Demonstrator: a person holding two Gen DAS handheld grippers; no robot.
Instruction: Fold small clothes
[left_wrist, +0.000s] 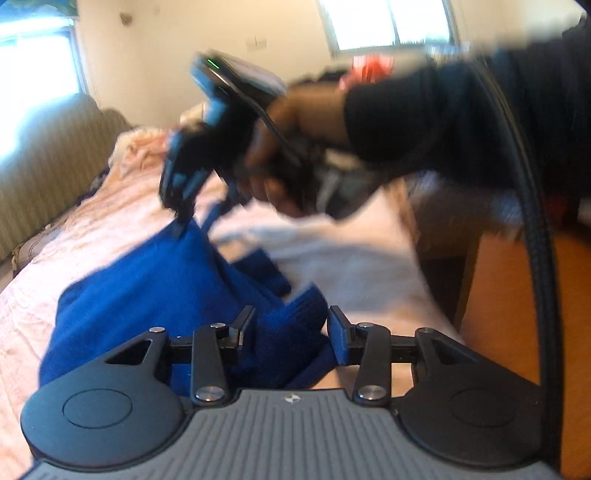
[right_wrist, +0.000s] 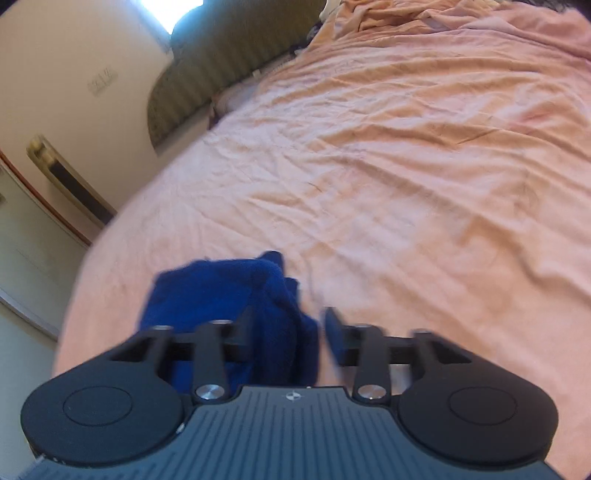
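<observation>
place: home bedroom | I work over a bed (right_wrist: 406, 155) under a wrinkled pink sheet | striped padded headboard (right_wrist: 207, 70) at its far end | bright window (left_wrist: 384, 22) in the cream wall beyond the bed

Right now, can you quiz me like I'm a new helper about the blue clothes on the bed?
1. True or false: the garment is red.
2. What colour is the bed sheet?
3. The left gripper is: A open, B shut, C out of view.
Key: 1 false, it is blue; 2 pink; 3 A.
</observation>
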